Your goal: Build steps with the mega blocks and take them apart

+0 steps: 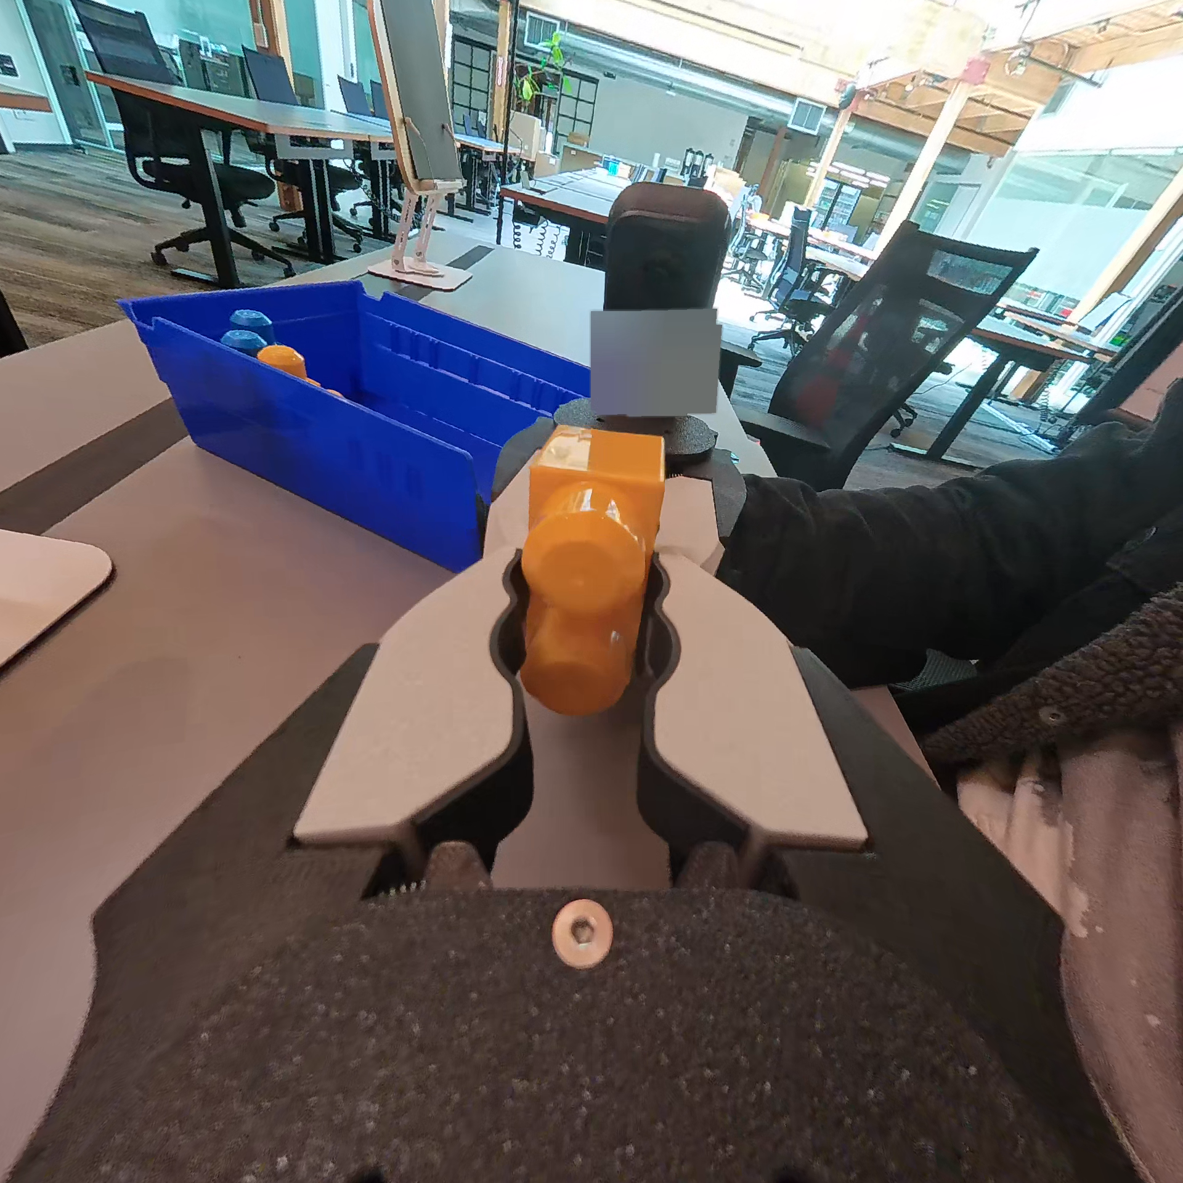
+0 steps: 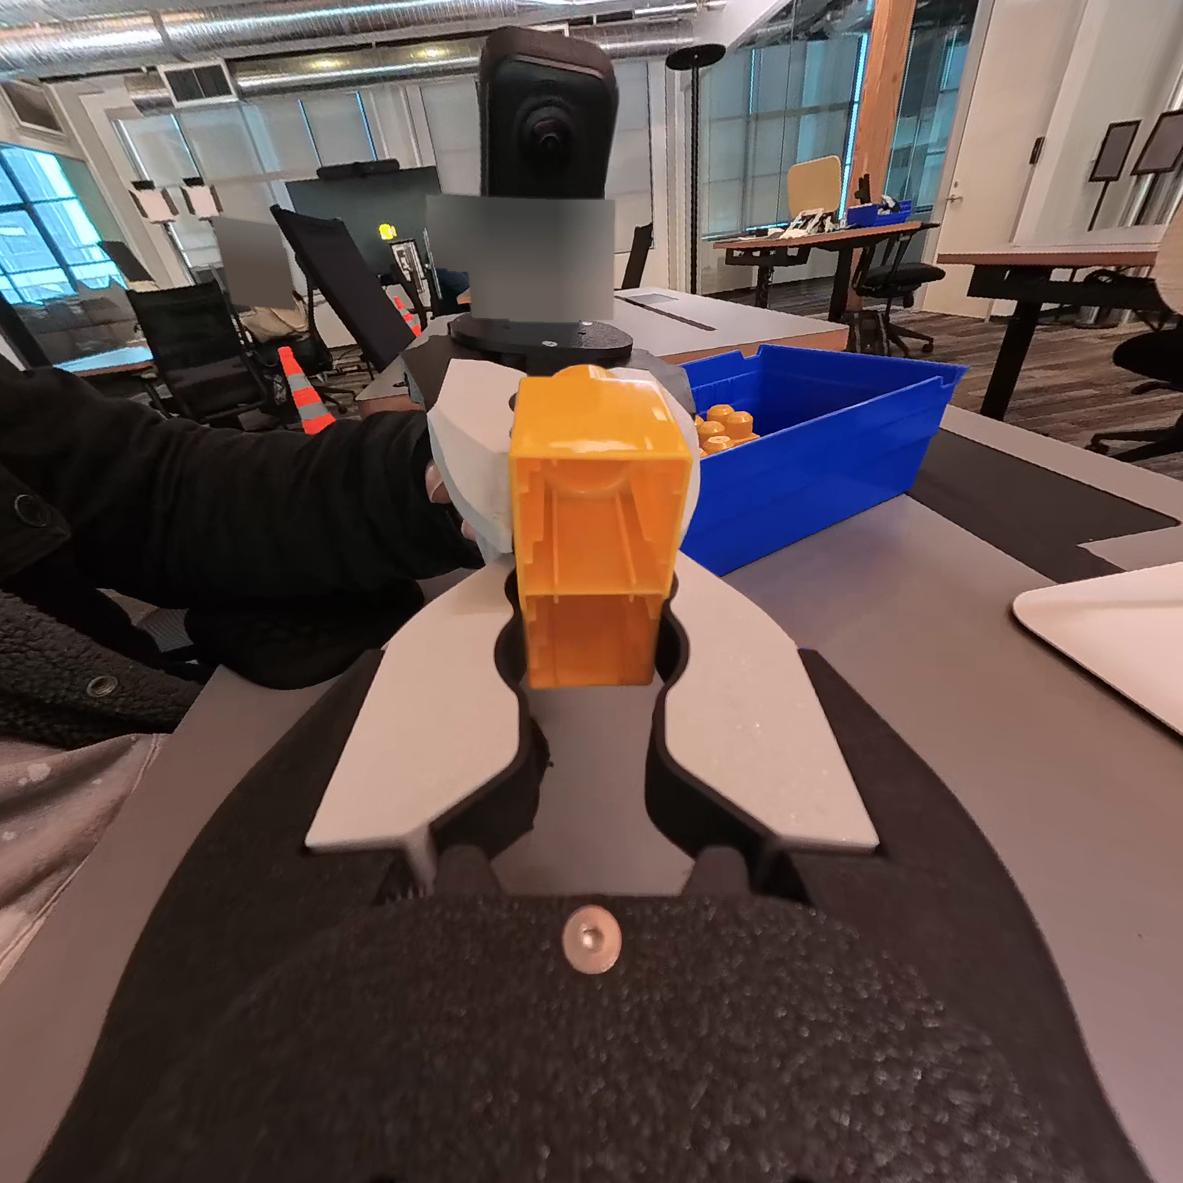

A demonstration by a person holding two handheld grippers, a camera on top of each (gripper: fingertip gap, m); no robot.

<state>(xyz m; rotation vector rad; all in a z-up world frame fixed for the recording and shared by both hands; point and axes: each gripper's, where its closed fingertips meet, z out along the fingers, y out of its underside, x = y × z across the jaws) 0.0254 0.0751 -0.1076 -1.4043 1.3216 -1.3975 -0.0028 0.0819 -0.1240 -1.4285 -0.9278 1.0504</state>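
Glossy orange block [image 1: 586, 563], both tools.

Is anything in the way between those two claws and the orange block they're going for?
Nothing visible: both are already on it. The left gripper has its fingers closed on one end of the orange block, studs facing its camera. The right gripper grips the other end, looking into the hollow underside.

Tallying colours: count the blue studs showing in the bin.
2: one blue stud at the bin's far end, another just in front; the wall may hide more.
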